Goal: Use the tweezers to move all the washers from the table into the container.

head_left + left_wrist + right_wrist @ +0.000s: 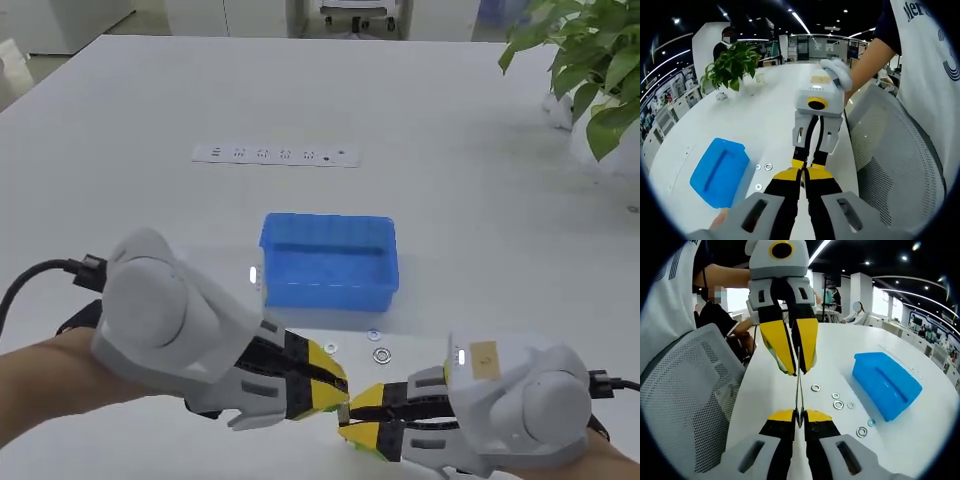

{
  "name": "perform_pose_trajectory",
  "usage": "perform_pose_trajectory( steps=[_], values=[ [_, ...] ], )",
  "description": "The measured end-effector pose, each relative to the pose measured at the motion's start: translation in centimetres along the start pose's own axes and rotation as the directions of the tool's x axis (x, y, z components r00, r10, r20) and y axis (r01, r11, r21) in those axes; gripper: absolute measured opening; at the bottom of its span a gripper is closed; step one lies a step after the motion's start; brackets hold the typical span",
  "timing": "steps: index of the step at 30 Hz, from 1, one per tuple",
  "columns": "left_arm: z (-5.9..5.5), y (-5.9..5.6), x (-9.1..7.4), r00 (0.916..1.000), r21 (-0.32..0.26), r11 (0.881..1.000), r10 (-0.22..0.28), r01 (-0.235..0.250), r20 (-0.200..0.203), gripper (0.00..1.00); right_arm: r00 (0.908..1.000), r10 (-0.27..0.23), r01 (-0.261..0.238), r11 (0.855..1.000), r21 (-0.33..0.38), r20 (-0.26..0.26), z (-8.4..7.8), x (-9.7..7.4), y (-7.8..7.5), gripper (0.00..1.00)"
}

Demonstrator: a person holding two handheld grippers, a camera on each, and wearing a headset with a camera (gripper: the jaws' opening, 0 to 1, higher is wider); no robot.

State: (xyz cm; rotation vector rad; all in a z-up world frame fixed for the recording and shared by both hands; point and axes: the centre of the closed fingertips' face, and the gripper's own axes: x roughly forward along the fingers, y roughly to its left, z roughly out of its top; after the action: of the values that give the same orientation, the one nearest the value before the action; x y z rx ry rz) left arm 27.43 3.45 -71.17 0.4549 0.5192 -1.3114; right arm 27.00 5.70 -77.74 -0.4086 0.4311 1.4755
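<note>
Left gripper [802, 175]: the jaws are drawn together to a narrow slit. In the right gripper view they are seen closed about the far part of the tweezers [799, 390], so they are judged to be gripping it.
Power strip [275, 154]: lies flat on the table [480, 200], beyond the container and well apart from the work.
Container [330, 292]: a blue open tray standing upright on the table. No washers can be made out inside it.
Tweezers: a thin metal pair spanning tip to tip between the two grippers, off the table surface. They are judged stiff along their length, springy across the arms and slippery. They are best held at mid-arm, so that a squeeze closes the points.
Washers [381, 355]: a loose scatter of several small rings lies flat on the table, just in front of the container and near the gripper tips. None has been lifted.
Washer handling: judged light, thin, hard and smooth, hence liable to skate or flip when nudged. They are best taken across the rim, with one tweezer point through the hole and one outside.
Right gripper [799, 419]: the jaws are pressed together on the near end of the tweezers.
Plant [590, 60]: stands at the far right edge of the table, clear of the work.
</note>
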Motion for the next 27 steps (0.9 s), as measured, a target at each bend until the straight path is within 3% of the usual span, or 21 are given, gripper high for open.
perform_pose_trajectory(
  steps=[12,16,27],
  values=[
    [0.2,-0.5,0.0,0.9998,0.028,0.999,-0.015,0.015,0.009,0.06,1.0000,0.007,-0.007,1.000,0.013,0.001,0.1,0.0,0.2,0.08],
    [1.2,-0.6,-0.5,0.9983,0.002,1.000,-0.011,0.011,0.057,0.06,0.9991,0.013,-0.015,0.999,0.038,0.041,1.3,0.1,0.5,0.09],
    [0.8,-0.6,-2.8,0.9973,0.017,0.999,0.028,-0.029,0.068,0.05,0.9995,0.005,-0.004,0.999,-0.040,0.030,2.9,1.0,0.7,0.10]
  ],
)
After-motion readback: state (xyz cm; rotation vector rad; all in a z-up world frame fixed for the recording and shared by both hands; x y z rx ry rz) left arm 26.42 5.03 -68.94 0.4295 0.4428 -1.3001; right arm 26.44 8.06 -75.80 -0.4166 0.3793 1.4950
